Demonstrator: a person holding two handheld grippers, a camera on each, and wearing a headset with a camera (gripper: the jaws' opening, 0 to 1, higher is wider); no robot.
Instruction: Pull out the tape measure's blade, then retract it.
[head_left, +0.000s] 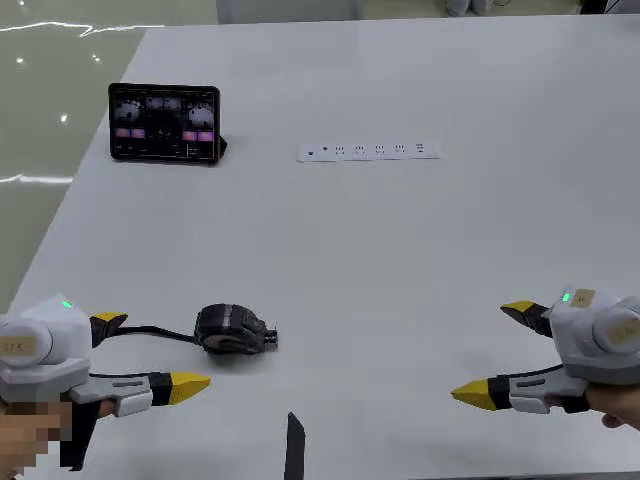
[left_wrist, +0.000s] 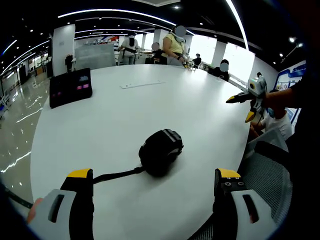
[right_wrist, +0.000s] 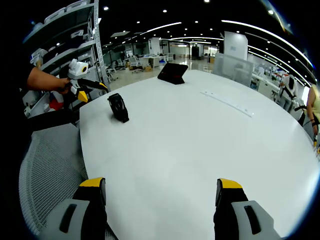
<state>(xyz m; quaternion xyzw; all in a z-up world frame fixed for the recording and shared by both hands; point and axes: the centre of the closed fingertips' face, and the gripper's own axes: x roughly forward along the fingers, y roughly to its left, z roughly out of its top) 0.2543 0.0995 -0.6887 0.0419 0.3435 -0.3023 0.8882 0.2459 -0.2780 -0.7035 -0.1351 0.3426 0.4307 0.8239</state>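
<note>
The strap (head_left: 160, 331) end is hidden behind the released left gripper (head_left: 162, 350); the tape measure (head_left: 232, 329) is set just ahead, well apart from the released right gripper (head_left: 480, 351).

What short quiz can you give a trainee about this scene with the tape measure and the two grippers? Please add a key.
1. True or false: the left gripper is shut on the tape measure.
2. What stands propped beyond the tape measure on the table? A. a tablet B. a mug C. a drill
3. Fill in: the tape measure lies nearer to the ___ gripper.
Key: 1 false; 2 A; 3 left.
</note>
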